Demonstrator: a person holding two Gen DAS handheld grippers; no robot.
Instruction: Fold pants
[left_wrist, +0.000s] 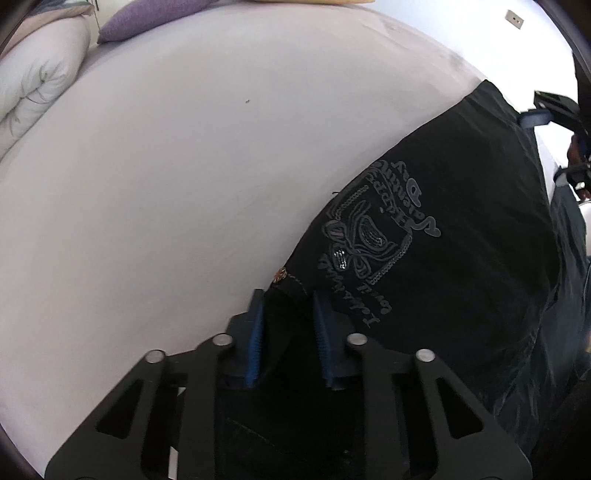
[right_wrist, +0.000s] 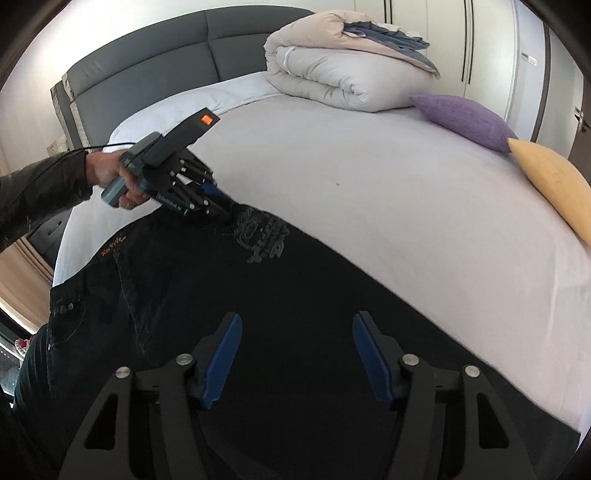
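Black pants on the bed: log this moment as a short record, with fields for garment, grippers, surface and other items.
garment: black pants spread flat on the bed sheet, printed emblem facing up
left gripper: shut on the pants' edge beside the emblem
right gripper: open, over the dark fabric, gripping nothing
other items: folded duvet, purple cushion, yellow cushion along the far side
fold: not yet started

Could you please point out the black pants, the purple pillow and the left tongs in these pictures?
black pants (right_wrist: 295, 295), right wrist view, plain cloth below the print.
purple pillow (right_wrist: 461, 118), right wrist view, its middle.
left tongs (left_wrist: 290, 317), left wrist view, between the fingertips.
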